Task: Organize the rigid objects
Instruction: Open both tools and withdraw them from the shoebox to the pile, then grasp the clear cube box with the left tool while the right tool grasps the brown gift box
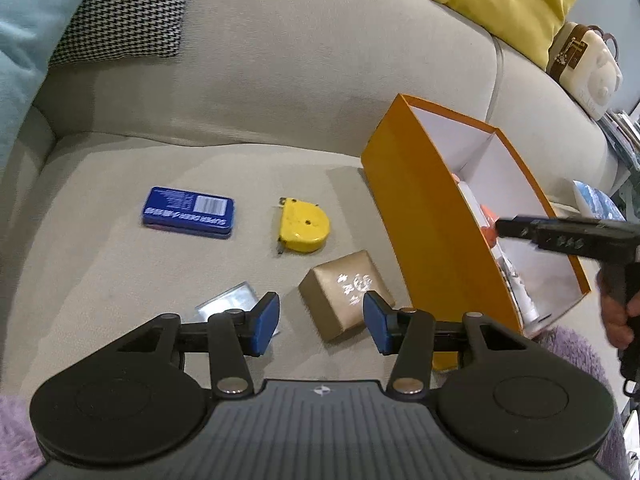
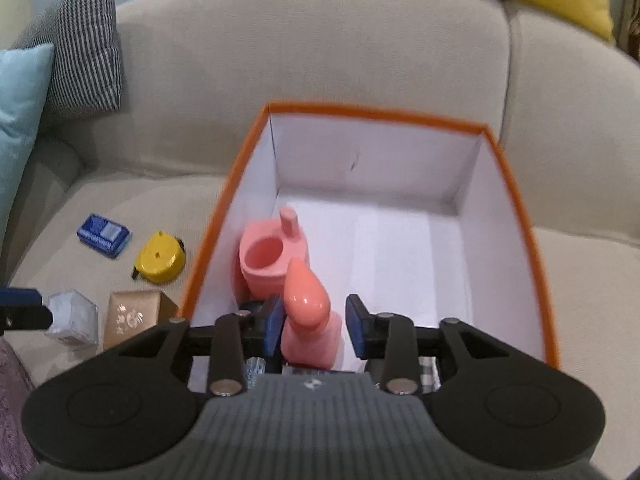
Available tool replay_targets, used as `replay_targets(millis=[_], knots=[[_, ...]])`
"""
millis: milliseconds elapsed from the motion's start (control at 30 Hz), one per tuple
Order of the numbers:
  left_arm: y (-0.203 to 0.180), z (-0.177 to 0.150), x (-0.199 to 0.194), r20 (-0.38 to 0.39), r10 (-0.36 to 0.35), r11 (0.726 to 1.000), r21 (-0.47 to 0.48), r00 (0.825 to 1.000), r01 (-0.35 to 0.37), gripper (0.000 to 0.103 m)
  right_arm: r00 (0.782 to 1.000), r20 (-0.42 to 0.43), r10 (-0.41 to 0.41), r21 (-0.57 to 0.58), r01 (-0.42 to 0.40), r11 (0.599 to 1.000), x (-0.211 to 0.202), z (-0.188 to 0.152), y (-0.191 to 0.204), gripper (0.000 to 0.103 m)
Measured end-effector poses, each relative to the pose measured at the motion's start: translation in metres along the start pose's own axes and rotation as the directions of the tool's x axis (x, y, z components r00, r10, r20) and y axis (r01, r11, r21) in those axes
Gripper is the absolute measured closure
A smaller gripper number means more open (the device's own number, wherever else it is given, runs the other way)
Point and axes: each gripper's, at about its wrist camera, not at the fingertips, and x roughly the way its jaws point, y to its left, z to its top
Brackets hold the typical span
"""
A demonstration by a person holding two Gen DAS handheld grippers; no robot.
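On the beige sofa seat lie a blue tin (image 1: 188, 212), a yellow tape measure (image 1: 304, 226), a gold gift box (image 1: 346, 294) and a clear plastic case (image 1: 230, 300). My left gripper (image 1: 320, 320) hovers open just above the gold box and touches nothing. An orange box (image 1: 420, 220) with white inside stands to the right. My right gripper (image 2: 314, 326) reaches into it, open, with a pink bottle-shaped toy (image 2: 308, 312) standing between its pads; there is a gap on the right side. A pink toilet-shaped toy (image 2: 272, 256) stands behind it by the box's left wall.
A houndstooth cushion (image 1: 128, 12) and a light blue cushion (image 1: 24, 40) lean at the back left, a yellow cushion (image 1: 504, 0) at the back right. A cream bag (image 1: 584, 64) sits on the right. Purple fluffy fabric (image 1: 576, 352) lies at the seat's front edge.
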Motion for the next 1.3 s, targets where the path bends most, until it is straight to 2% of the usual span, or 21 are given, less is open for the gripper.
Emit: replay_targets(millis=[200, 333, 400, 500, 600, 667, 767, 967, 1067, 1133, 1300], knots=[[0.020, -0.005, -0.022, -0.022, 0.037, 0.999, -0.006, 0.999, -0.037, 0.046, 0.992, 0.049, 0.115, -0.024, -0.114, 0.993, -0.038, 0.002, 0.039, 0.063], [0.037, -0.009, -0.026, -0.042, 0.092, 0.993, -0.076, 0.995, -0.095, 0.045, 0.979, 0.020, 0.201, -0.035, -0.200, 0.979, -0.035, -0.002, 0.078, 0.063], [0.043, -0.010, -0.025, -0.048, 0.105, 0.984, -0.137, 0.993, -0.110, 0.043, 0.976, 0.007, 0.219, -0.062, -0.219, 0.974, -0.029, -0.005, 0.100, 0.063], [0.050, -0.011, -0.017, -0.063, 0.097, 0.964, -0.241, 0.993, -0.110, 0.036, 0.980, -0.042, 0.194, -0.094, -0.197, 0.976, -0.013, -0.011, 0.129, 0.062], [0.047, -0.011, -0.003, -0.077, 0.113, 0.951, -0.282, 0.991, -0.130, 0.029, 0.985, -0.078, 0.153, -0.111, -0.161, 0.981, 0.003, -0.014, 0.143, 0.048], [0.045, -0.011, 0.006, -0.084, 0.131, 0.941, -0.302, 0.988, -0.150, 0.022, 0.990, -0.080, 0.115, -0.137, -0.126, 0.983, 0.010, -0.016, 0.147, 0.046], [0.047, -0.011, 0.022, -0.116, 0.135, 0.925, -0.340, 0.984, -0.168, 0.021, 0.992, -0.090, 0.091, -0.155, -0.104, 0.982, 0.020, -0.018, 0.147, 0.040], [0.050, -0.005, 0.044, -0.167, 0.151, 0.909, -0.364, 0.974, -0.204, 0.020, 0.987, -0.131, 0.089, -0.138, -0.107, 0.985, 0.043, -0.017, 0.142, 0.039], [0.050, -0.004, 0.053, -0.190, 0.151, 0.907, -0.363, 0.970, -0.213, 0.020, 0.984, -0.147, 0.098, -0.122, -0.116, 0.986, 0.053, -0.016, 0.142, 0.037], [0.050, -0.003, 0.057, -0.200, 0.159, 0.903, -0.367, 0.967, -0.224, 0.020, 0.984, -0.153, 0.096, -0.121, -0.115, 0.986, 0.058, -0.015, 0.145, 0.032], [0.053, -0.002, 0.068, -0.216, 0.154, 0.903, -0.366, 0.964, -0.226, 0.025, 0.979, -0.180, 0.096, -0.106, -0.116, 0.988, 0.075, -0.013, 0.145, 0.032]])
